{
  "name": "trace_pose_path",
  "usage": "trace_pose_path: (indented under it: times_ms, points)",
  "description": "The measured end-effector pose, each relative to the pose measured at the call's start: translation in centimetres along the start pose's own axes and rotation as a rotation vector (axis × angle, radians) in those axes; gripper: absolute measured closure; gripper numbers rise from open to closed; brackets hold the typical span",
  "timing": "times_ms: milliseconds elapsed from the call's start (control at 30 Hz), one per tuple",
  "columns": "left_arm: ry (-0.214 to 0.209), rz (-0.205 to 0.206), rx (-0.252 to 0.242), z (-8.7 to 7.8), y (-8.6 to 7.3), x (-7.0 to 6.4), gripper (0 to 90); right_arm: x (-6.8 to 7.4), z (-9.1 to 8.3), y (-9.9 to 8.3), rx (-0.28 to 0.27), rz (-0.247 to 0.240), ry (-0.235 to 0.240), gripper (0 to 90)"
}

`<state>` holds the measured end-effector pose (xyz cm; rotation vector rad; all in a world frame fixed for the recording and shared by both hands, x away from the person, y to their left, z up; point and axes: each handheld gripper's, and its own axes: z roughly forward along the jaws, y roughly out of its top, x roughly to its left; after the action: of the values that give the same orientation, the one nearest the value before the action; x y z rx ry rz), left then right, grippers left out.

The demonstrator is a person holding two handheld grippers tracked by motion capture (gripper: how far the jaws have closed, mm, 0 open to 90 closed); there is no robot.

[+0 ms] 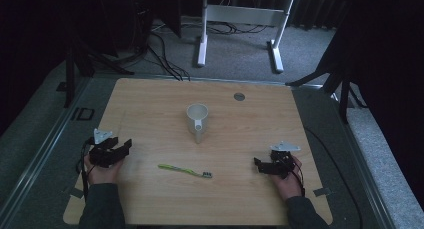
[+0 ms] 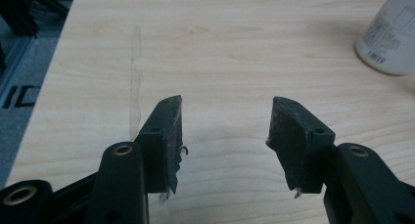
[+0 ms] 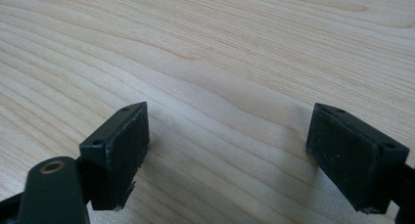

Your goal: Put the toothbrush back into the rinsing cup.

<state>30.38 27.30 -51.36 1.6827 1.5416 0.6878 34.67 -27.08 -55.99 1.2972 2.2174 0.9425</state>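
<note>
The toothbrush (image 1: pixel 185 169) lies flat on the tabletop (image 1: pixel 150 99) near its front edge, about midway between the two sides, bristle end toward the right. A clean pick probably means closing across the thin handle, low and square. The white mug (image 1: pixel 197 120) stands upright behind it, toward the centre. The left gripper (image 1: pixel 120 150) and right gripper (image 1: pixel 260 165) rest well apart from it at either side, jaws spread and empty.

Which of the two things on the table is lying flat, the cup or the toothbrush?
The green-handled toothbrush lies flat on the wooden table, between the two grippers. The white mug stands upright behind it, opening up.
</note>
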Motion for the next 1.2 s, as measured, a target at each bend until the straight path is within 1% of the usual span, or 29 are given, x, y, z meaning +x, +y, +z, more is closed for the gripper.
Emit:
trace_pose_path:
  times_ms: [167, 333, 600, 767, 800, 833, 967, 1033, 1200]
  points:
    - [-0.012, 0.015, -0.018, -0.7, 0.9, 0.0, 46.9, 0.0, 0.0, 0.0, 0.0, -0.001, 0.0, 15.9]
    - [-0.025, 0.014, -0.034, -1.0, 1.6, 0.1, 46.8, 0.0, 0.0, 0.0, 0.0, -0.001, 0.0, 15.9]
    - [-0.036, 0.034, -0.039, -1.3, 2.8, 0.0, 46.8, 0.0, 0.0, 0.0, 0.0, 0.002, 0.0, 15.9]
    - [-0.04, 0.07, -0.034, -1.1, 3.8, -0.1, 46.8, 0.0, 0.0, 0.0, 0.001, 0.002, 0.0, 15.9]
    - [-0.04, 0.07, -0.034, -1.1, 3.8, -0.1, 46.8, 0.0, 0.0, 0.0, 0.001, 0.002, 0.0, 15.9]
    - [-0.04, 0.088, -0.032, -0.9, 4.4, -0.1, 46.8, 0.0, 0.0, 0.0, 0.001, 0.002, 0.0, 15.9]
    - [-0.037, 0.106, -0.025, -0.7, 5.3, -0.2, 46.8, 0.0, 0.0, 0.0, 0.001, 0.002, 0.0, 15.9]
    - [-0.04, 0.117, -0.025, -0.5, 5.7, -0.2, 46.8, 0.0, 0.0, 0.0, 0.001, 0.002, 0.0, 15.9]
    - [-0.053, 0.162, -0.019, 0.0, 6.6, -0.4, 46.8, 0.0, 0.0, 0.0, 0.001, 0.002, 0.0, 15.9]
